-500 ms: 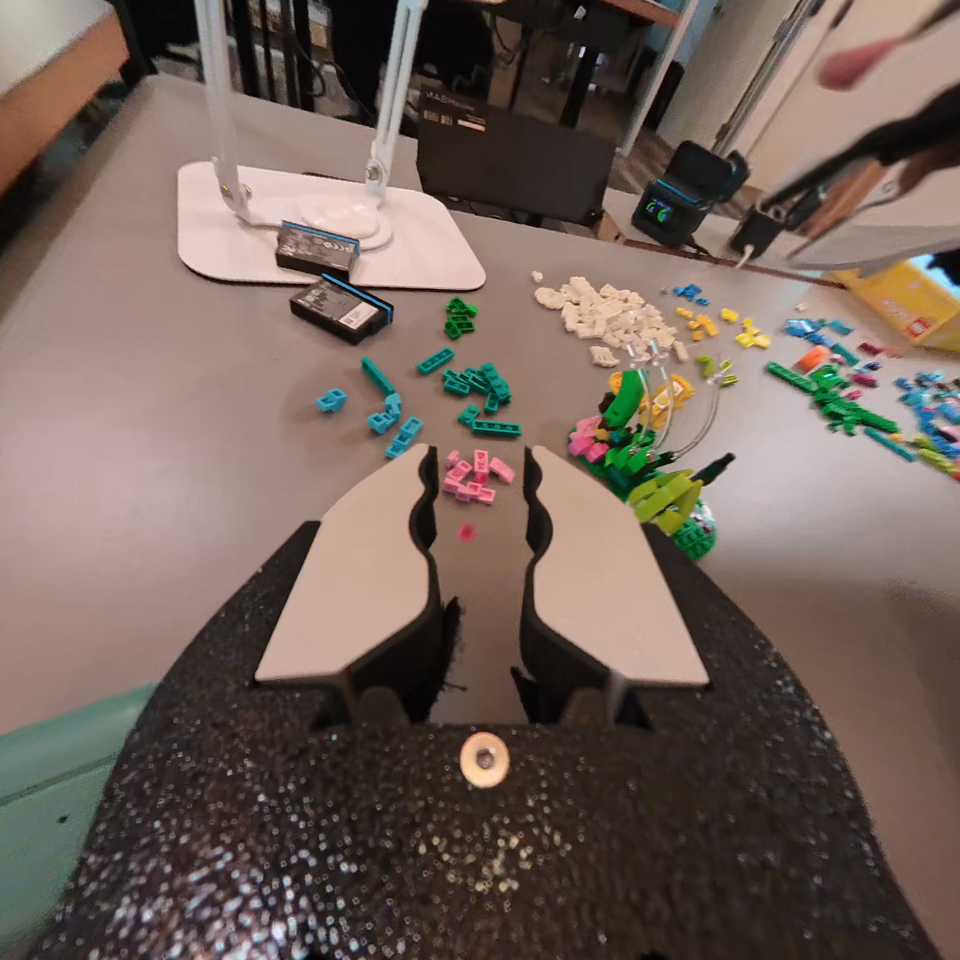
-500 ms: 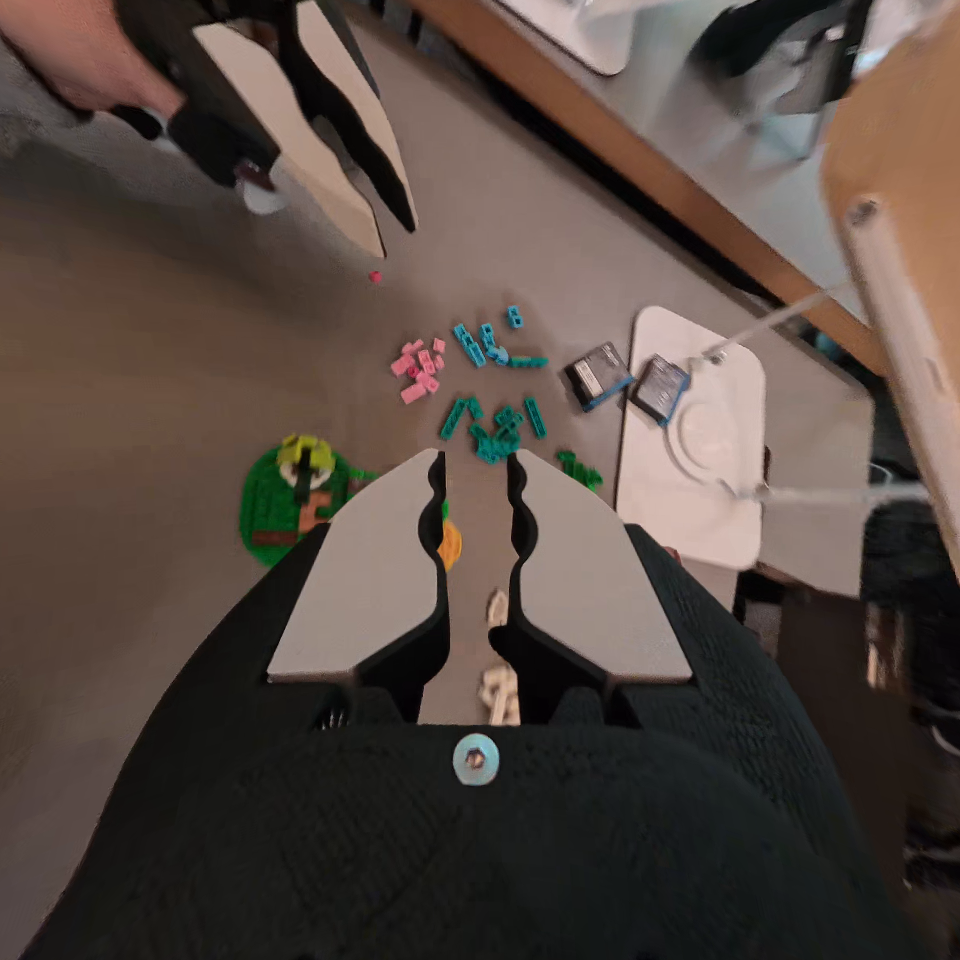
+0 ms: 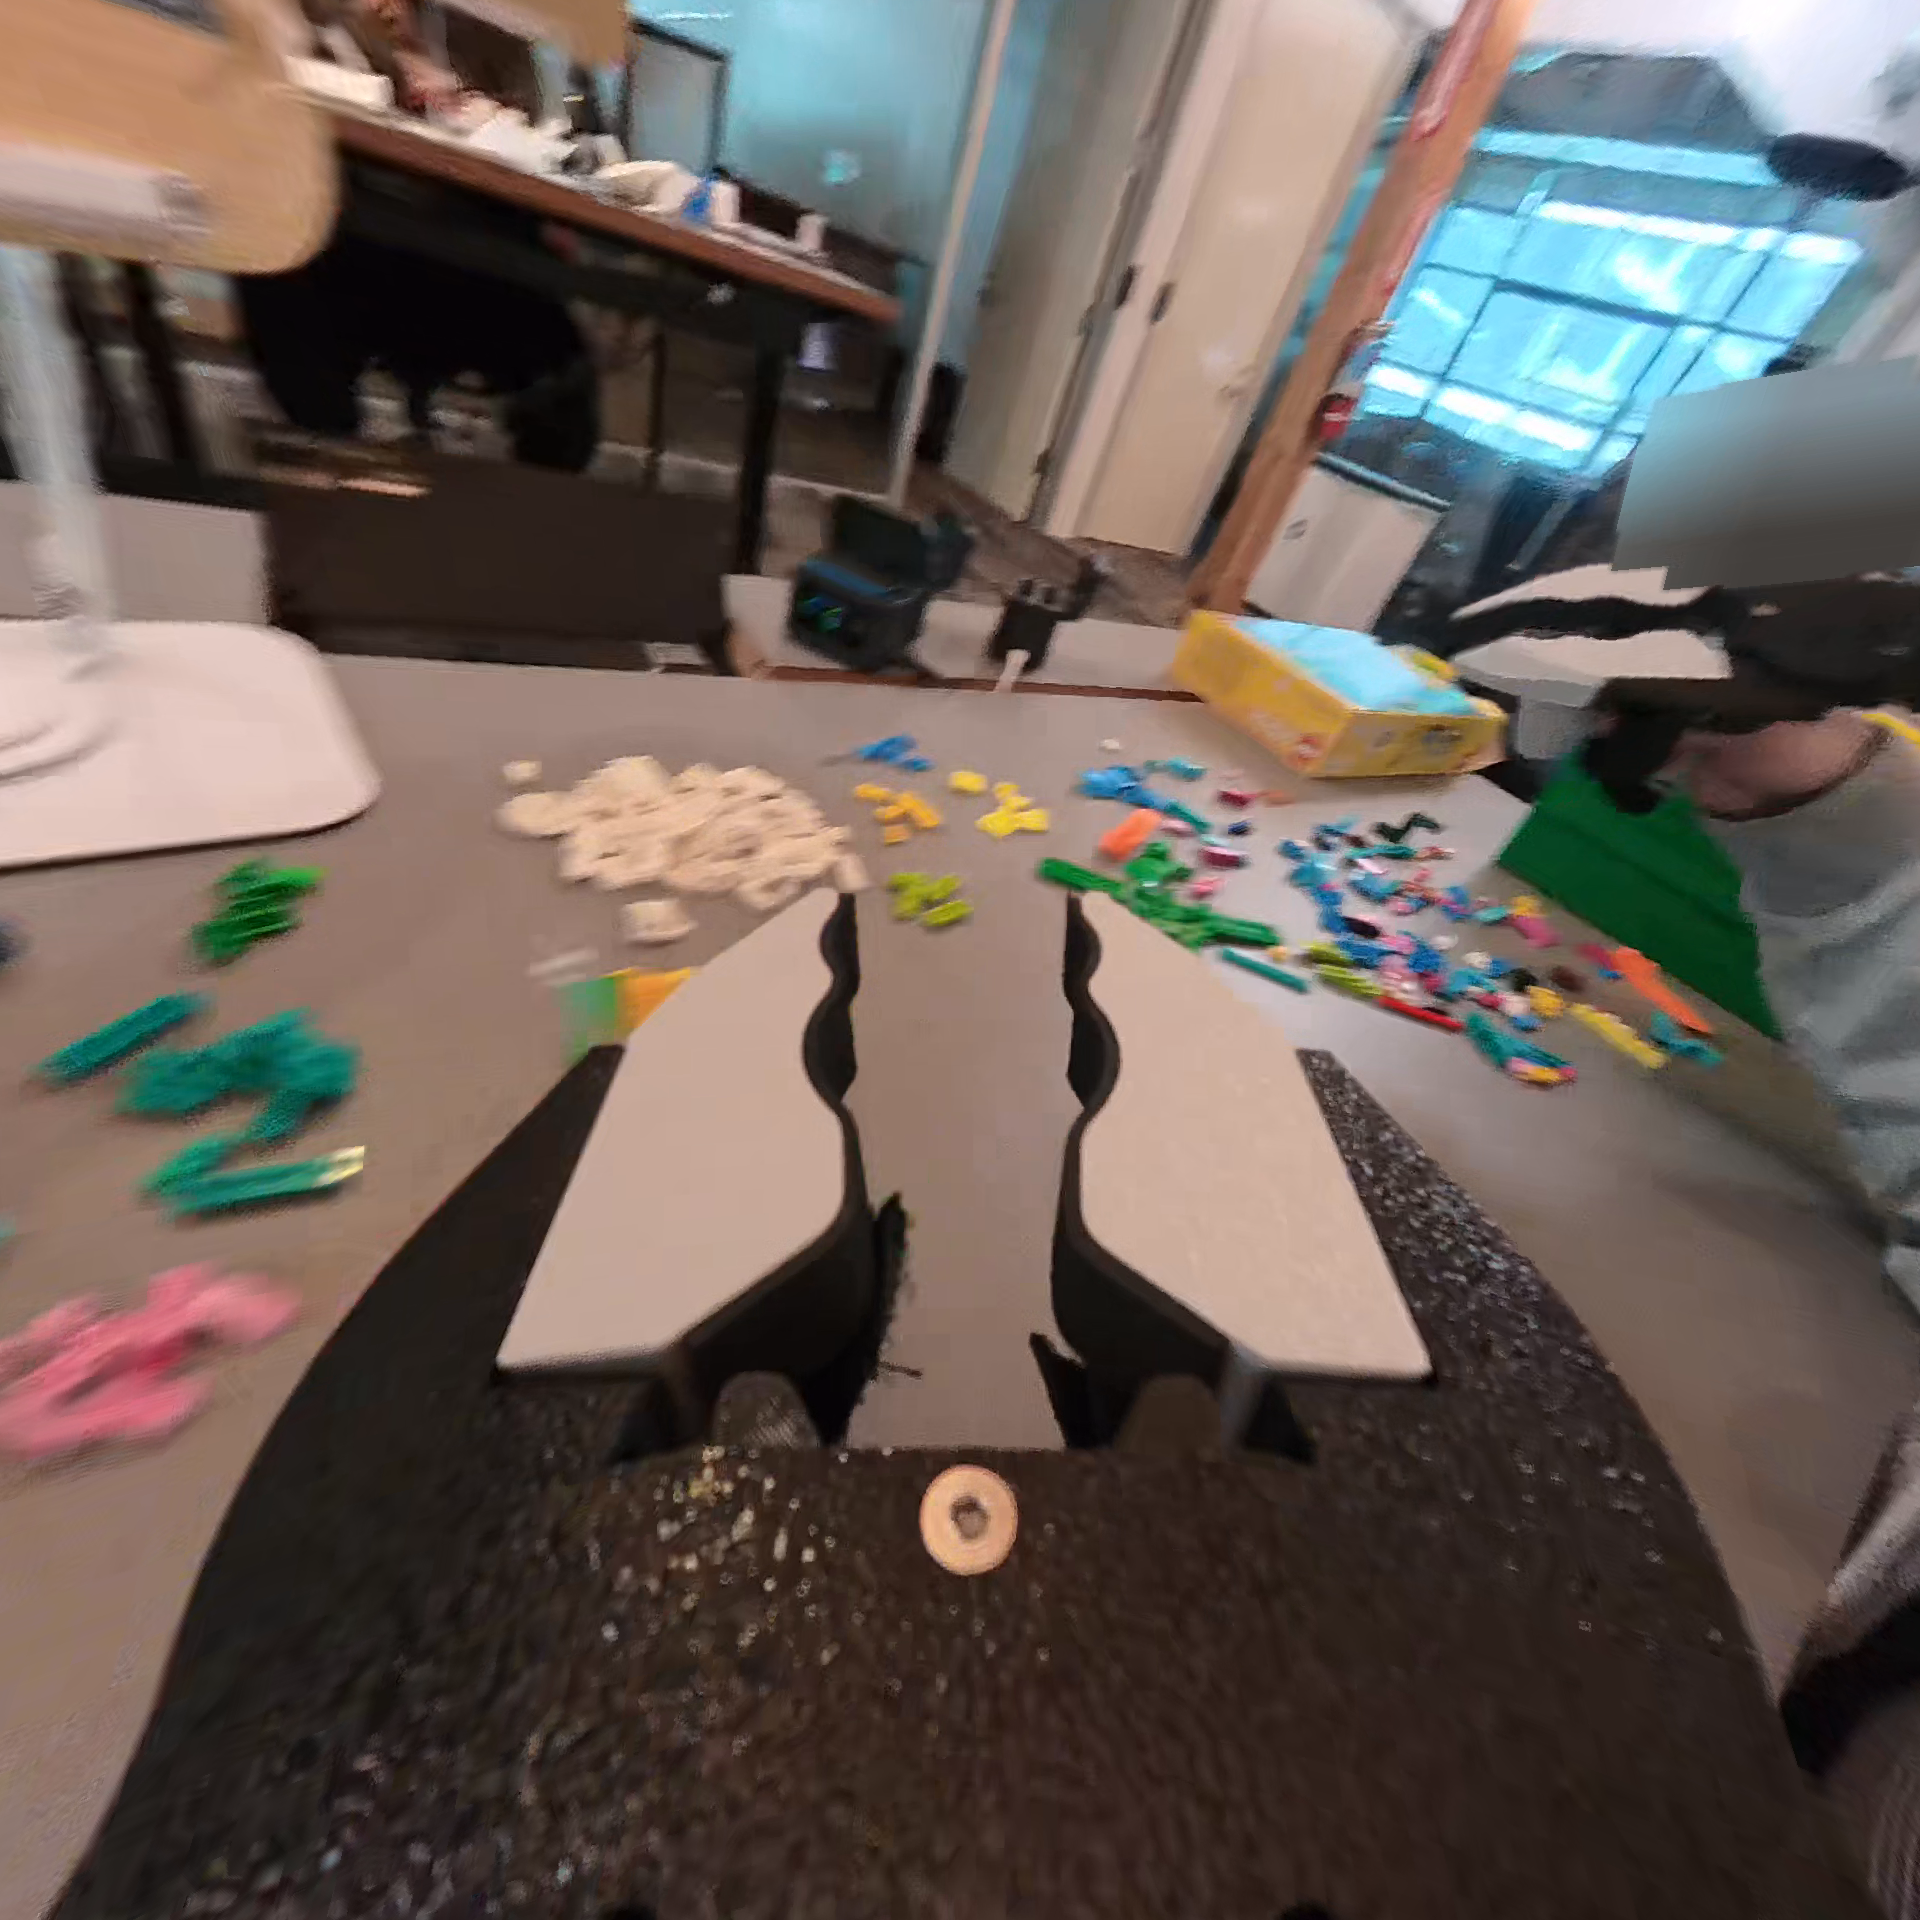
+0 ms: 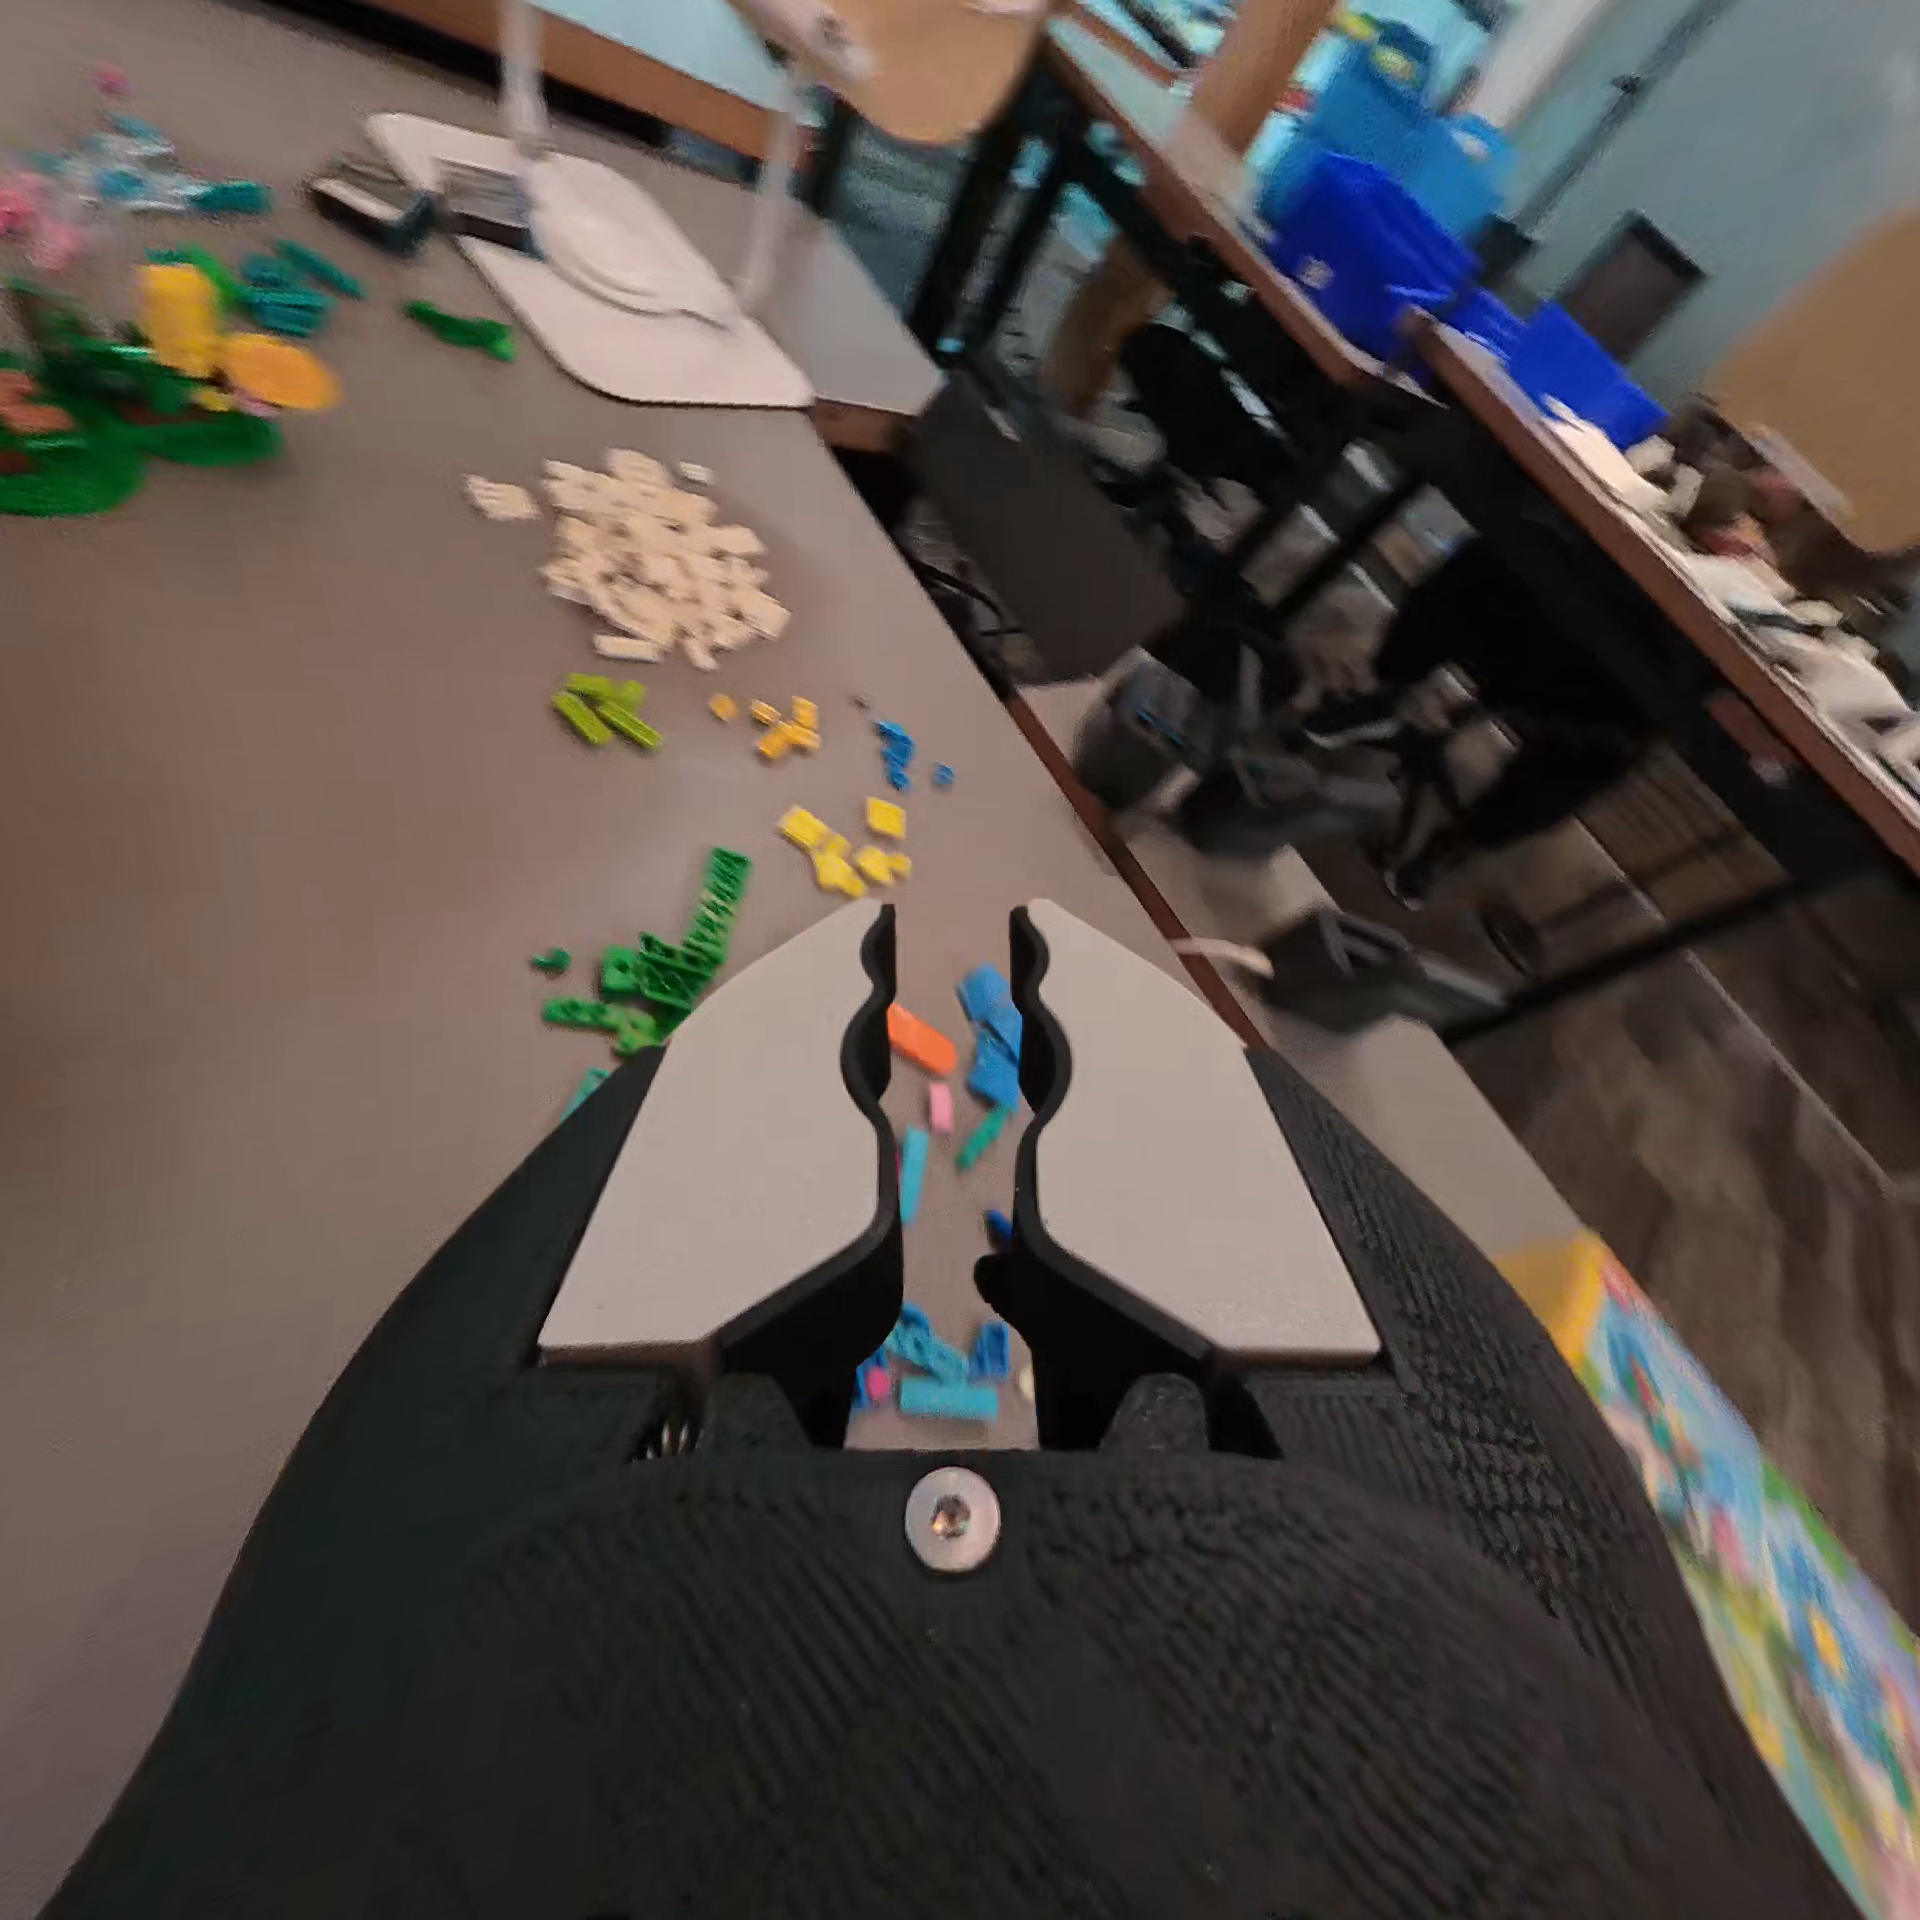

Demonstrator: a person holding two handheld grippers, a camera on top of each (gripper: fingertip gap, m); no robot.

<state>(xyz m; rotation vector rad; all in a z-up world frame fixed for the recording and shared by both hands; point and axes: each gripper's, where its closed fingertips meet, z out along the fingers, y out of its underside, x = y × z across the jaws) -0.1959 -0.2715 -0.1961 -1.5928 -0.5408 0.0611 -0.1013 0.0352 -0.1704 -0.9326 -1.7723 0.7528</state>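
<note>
Toy bricks: they lie on the grey table (image 3: 436,1039) in separate heaps, 1 colour per heap, so it seems somebody sorted them.
Table: it bears 1 white lamp base (image 3: 177,727), 1 yellow box (image 3: 1340,717) and 1 green baseplate (image 3: 1642,883).
Heaps: 1 white heap (image 3: 686,831) is the largest; I count also 2 yellow groups (image 4: 842,842), 1 lime group (image 3: 930,899) and 1 mixed scatter (image 3: 1455,935); single bricks are too blurred to count.
Left gripper (image 3: 961,914): you hold it wide apart over bare table, nothing between the pads.
Right gripper (image 4: 948,914): you hold it narrower, empty, above 1 orange brick (image 4: 920,1039) and several blue bricks (image 4: 992,1023).
</note>
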